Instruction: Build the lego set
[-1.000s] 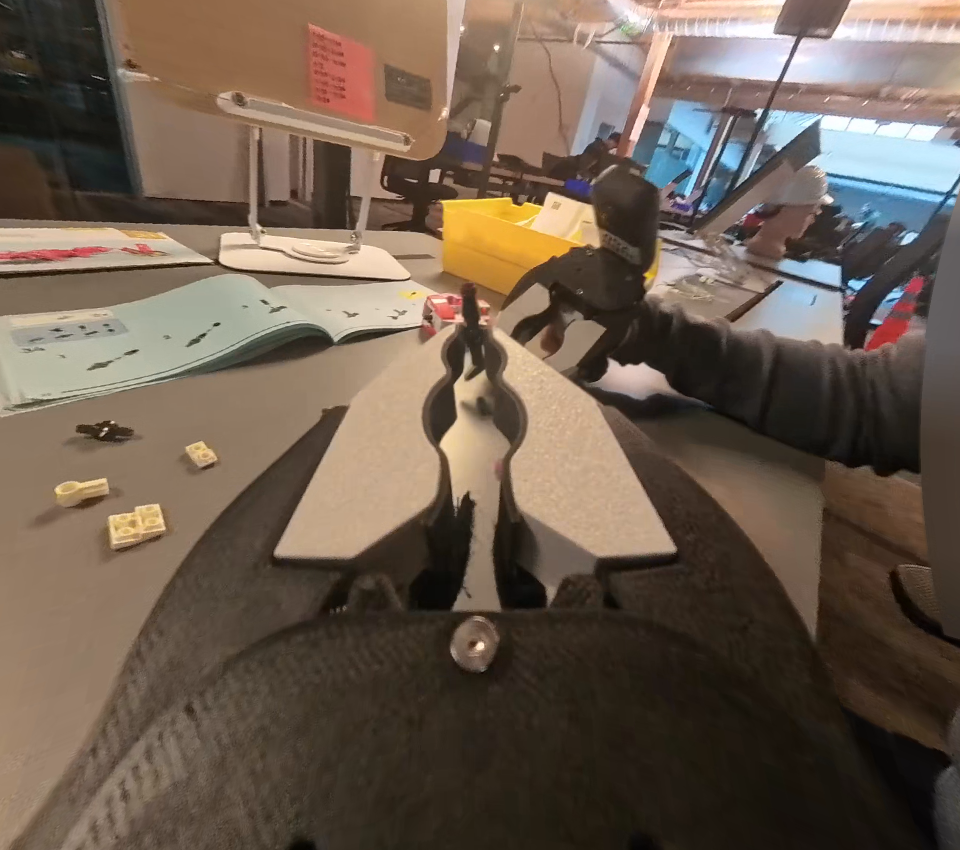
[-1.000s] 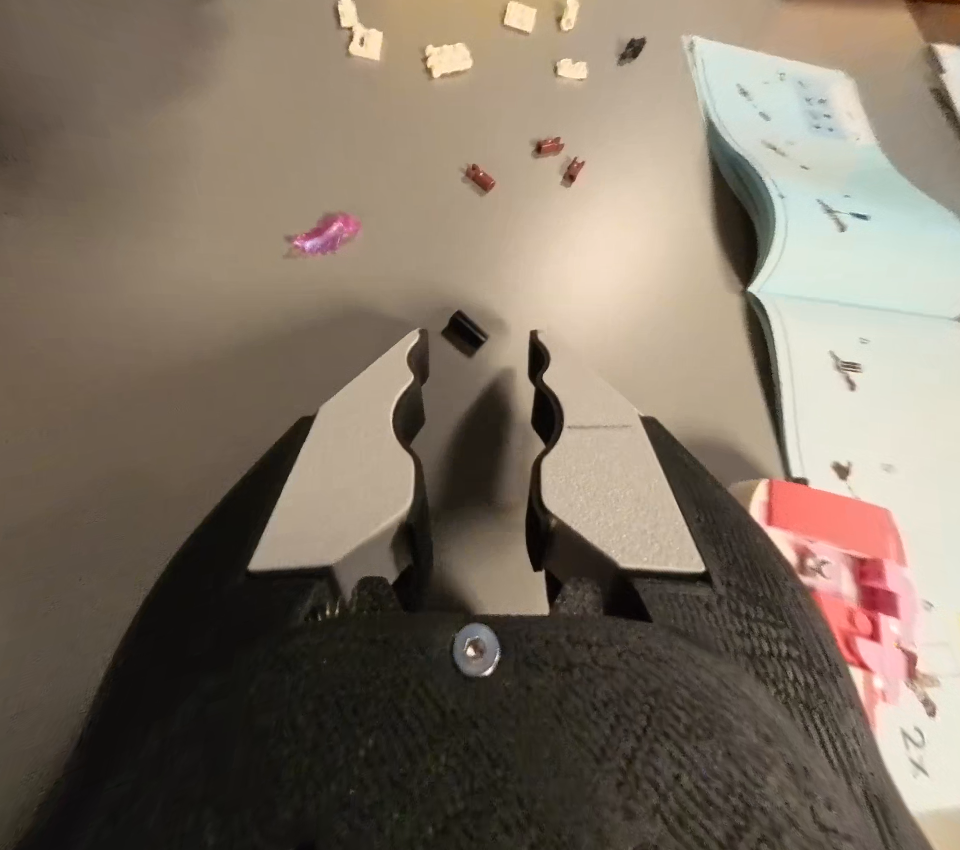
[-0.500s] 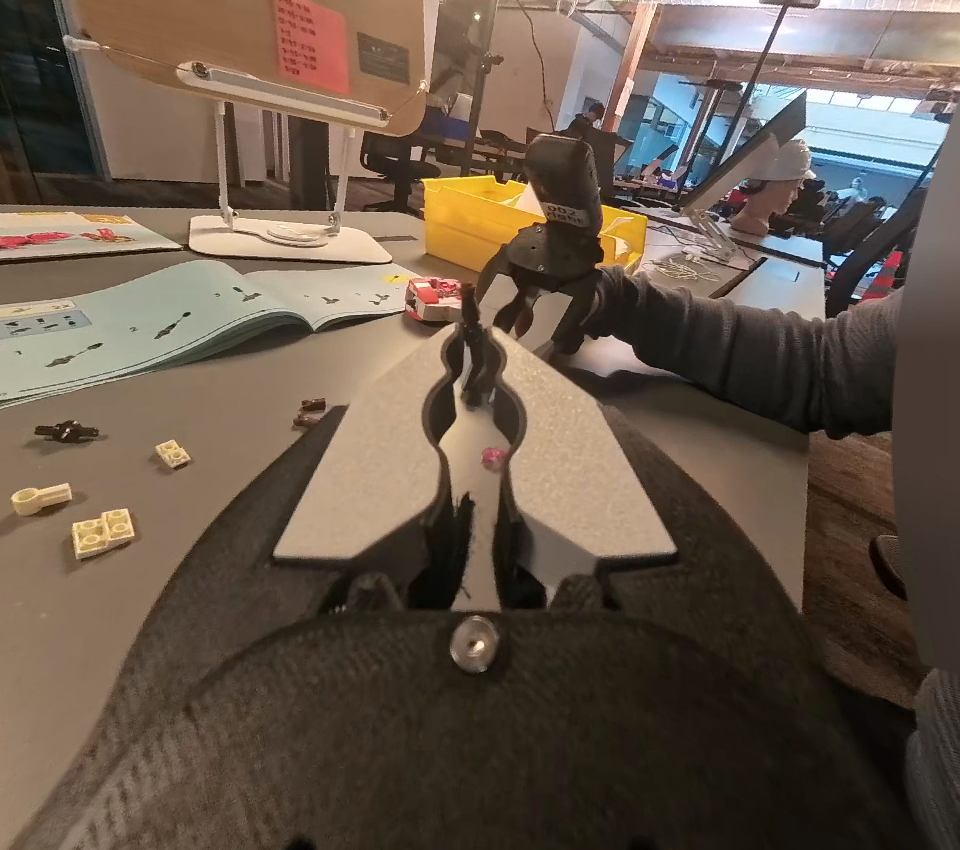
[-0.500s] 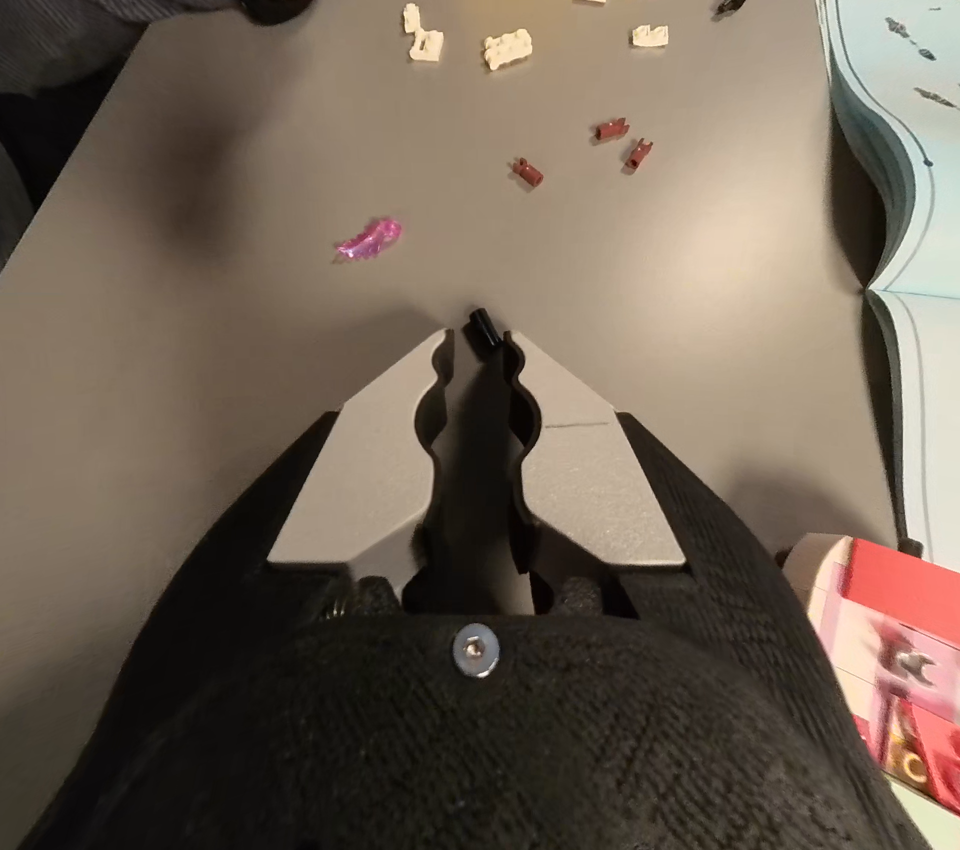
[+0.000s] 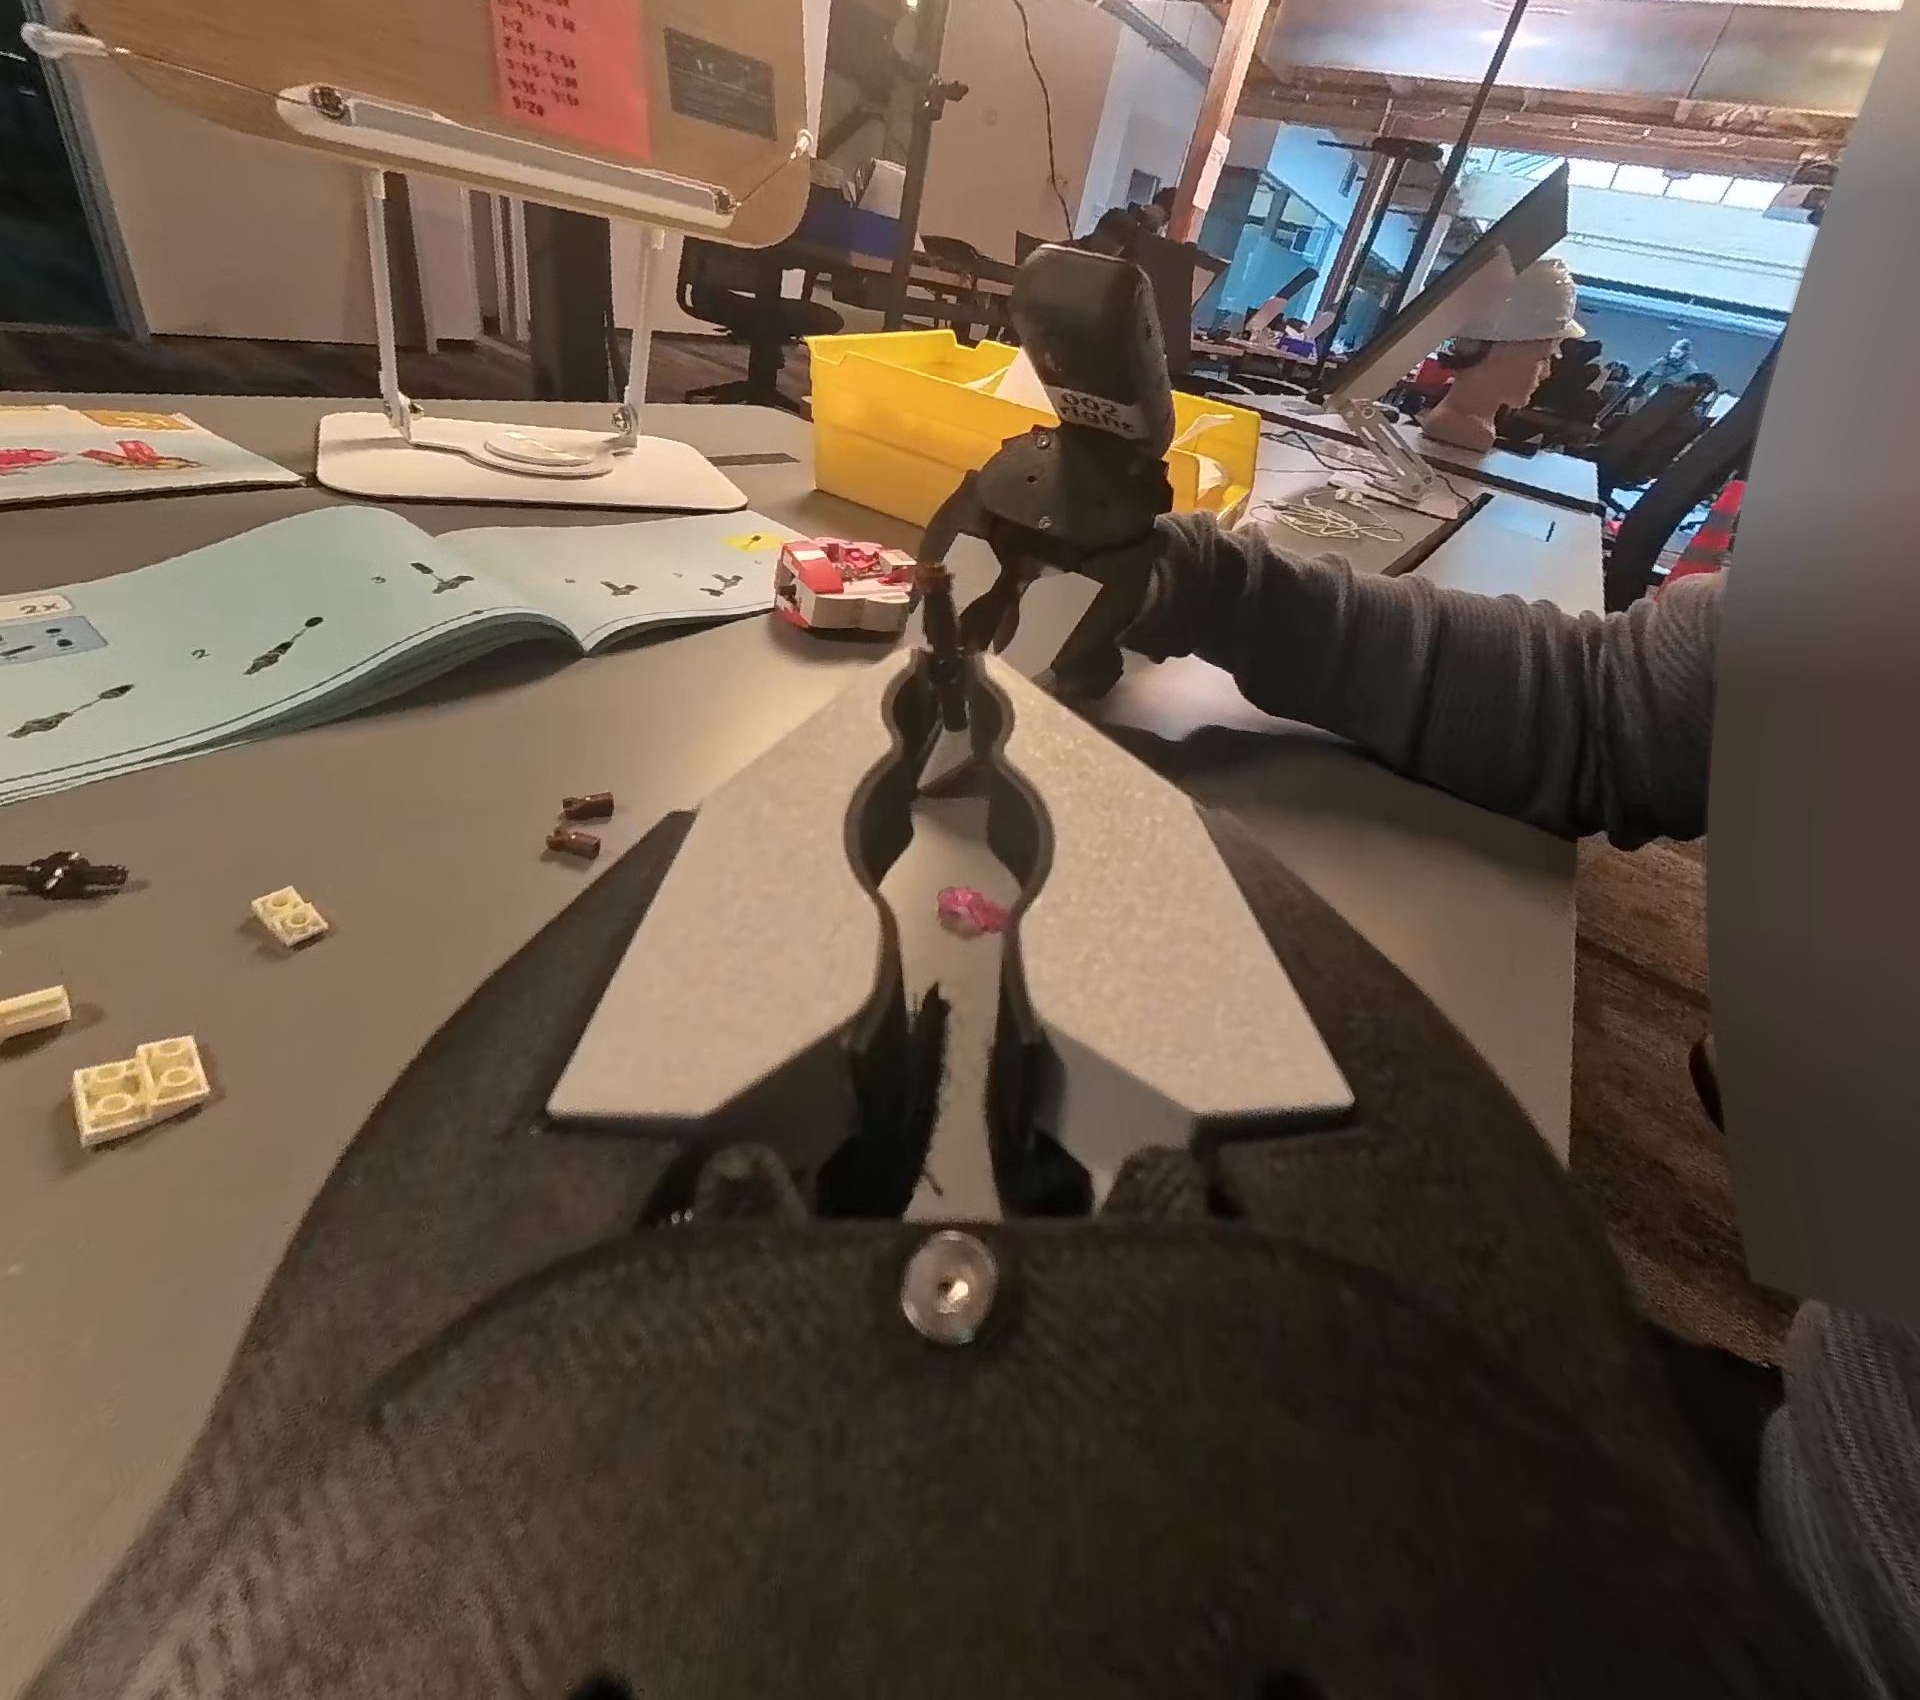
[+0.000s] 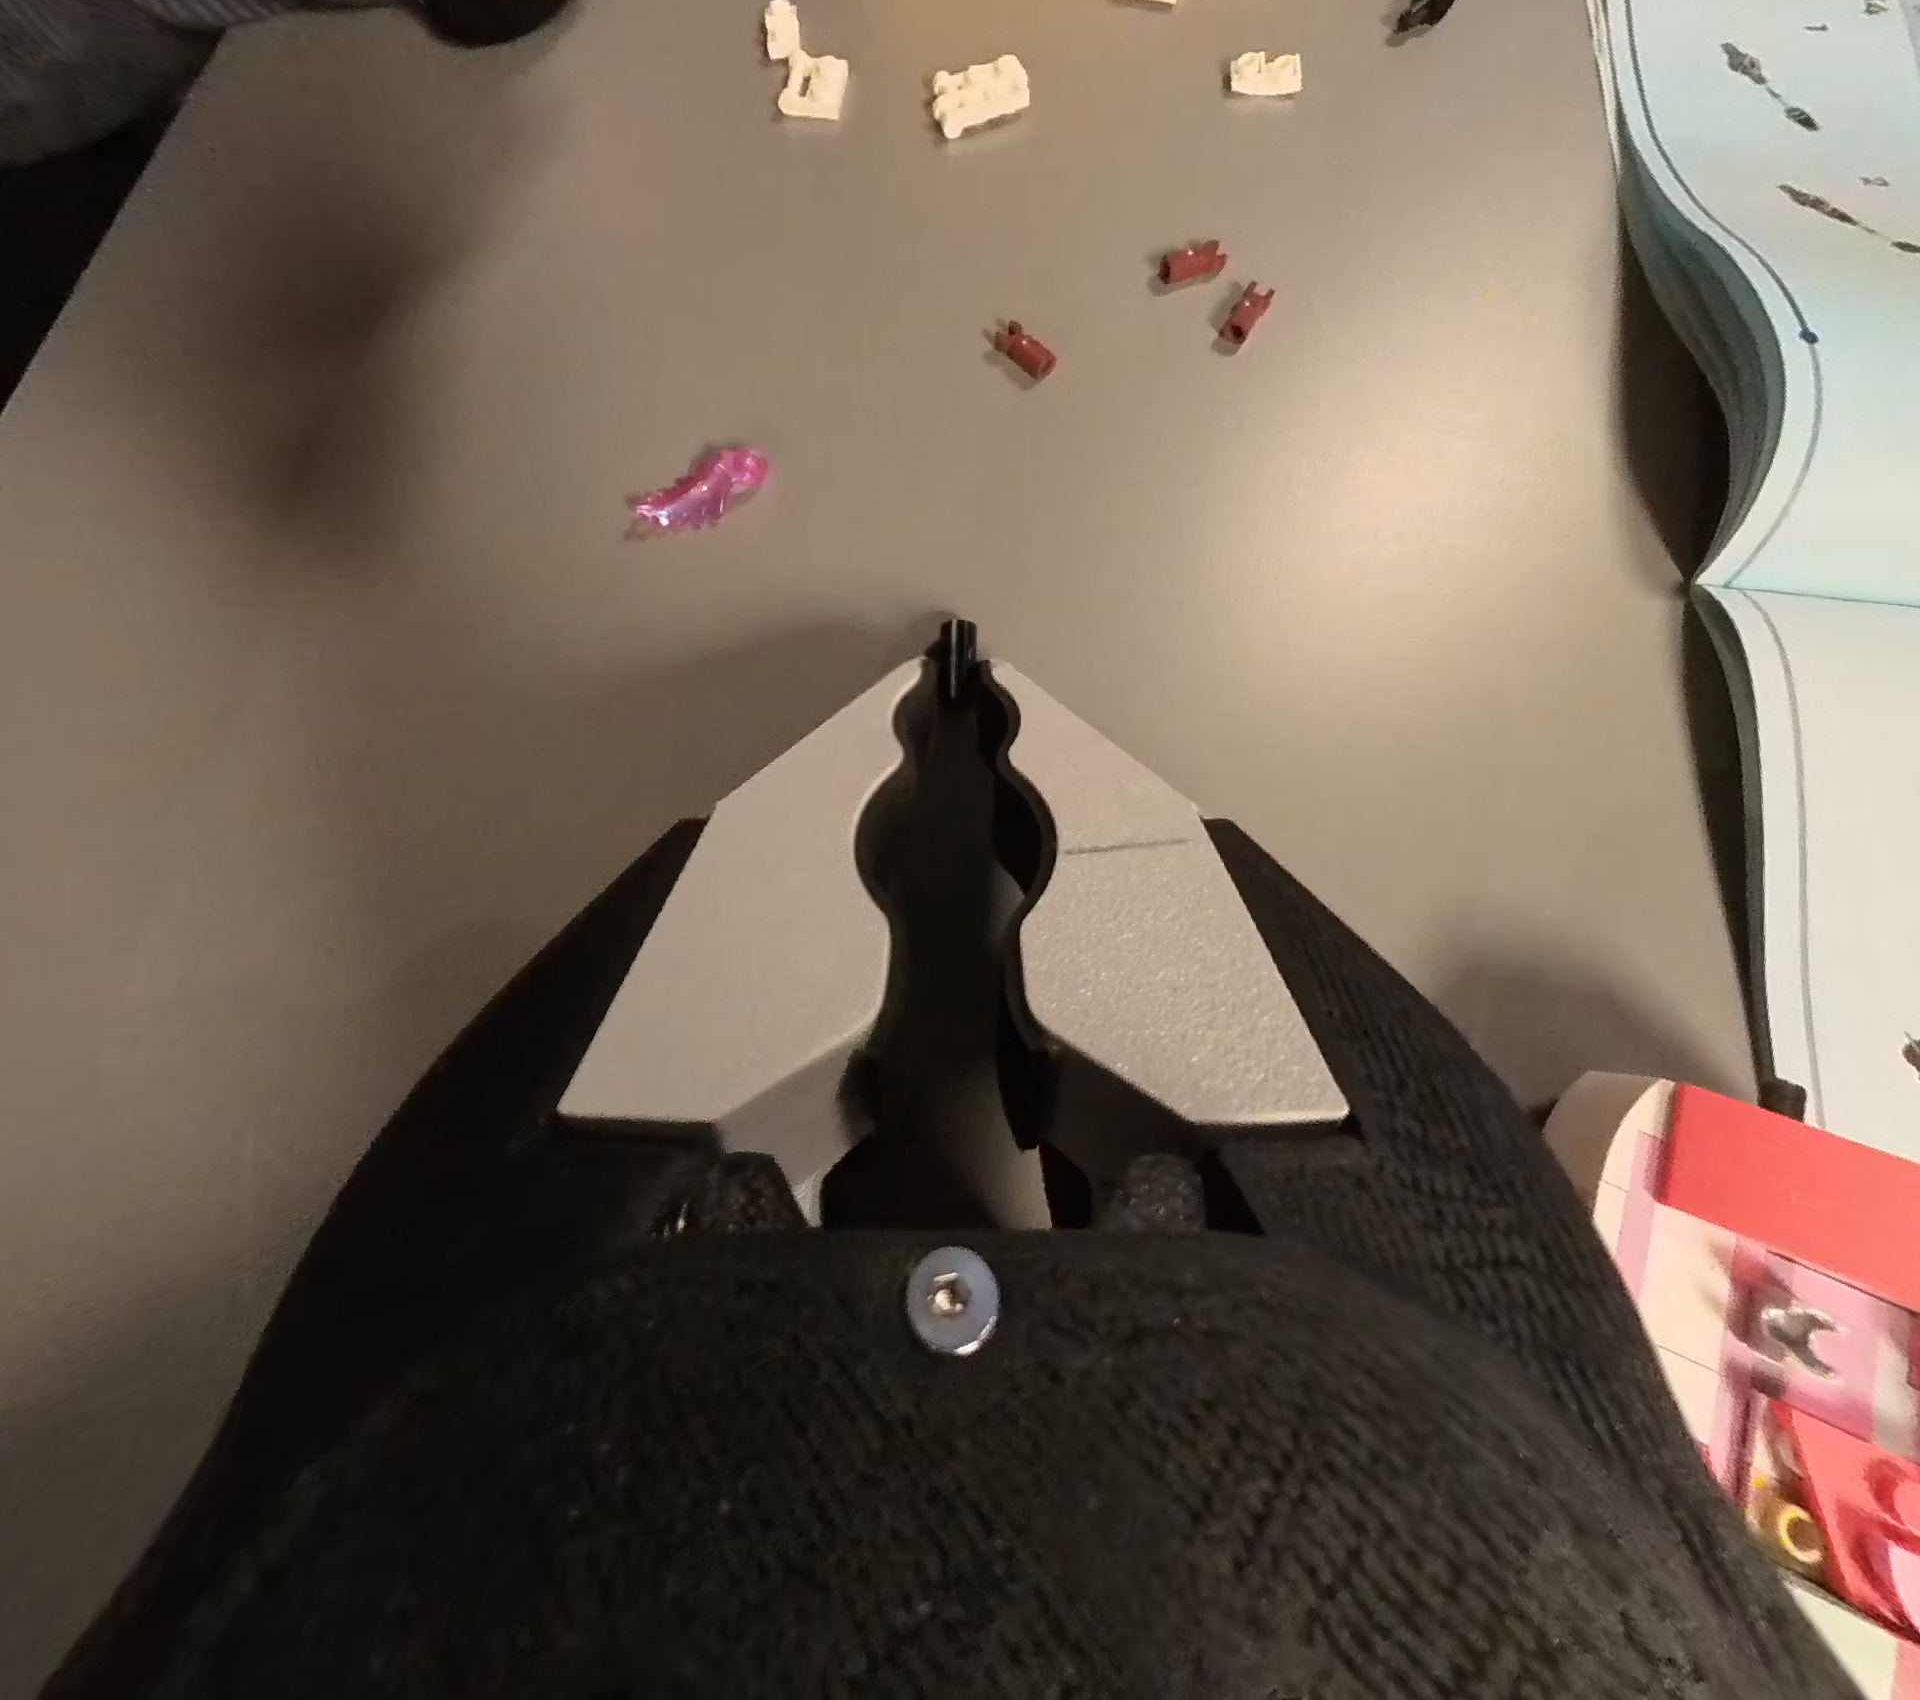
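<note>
A: Start on the left. What do you have in your left gripper (image 5: 943,671)?

B: Your jaws there are nearly closed on a thin dark rod piece (image 5: 940,627) with a brown end, which stands up out of the tips. Left of it on the grey bench (image 5: 416,777) lie cream bricks (image 5: 140,1087), a black connector (image 5: 57,876) and two small brown pegs (image 5: 578,822).

A: And any containers?

B: One, a yellow bin (image 5: 894,424) at the far side of the bench, with white paper in it; what else it holds I cannot tell. Left of the bin a tilted wooden board on a white stand (image 5: 520,466) sits behind the open pale-blue booklet (image 5: 312,611). A red and white brick build (image 5: 844,585) rests at the booklet's right corner.

A: Now the right side.

B: Your right gripper (image 6: 954,663) points down at the bench, jaws drawn almost together on a small black pin (image 6: 954,648) whose end sticks out past the tips. A clear pink piece (image 6: 698,492) lies ahead and to its left, three brown pegs (image 6: 1023,351) ahead and to the right, cream bricks (image 6: 977,92) farther on. The booklet (image 6: 1787,279) runs along the right edge, with the brick build (image 6: 1787,1318) just beside the gripper's body.
</note>
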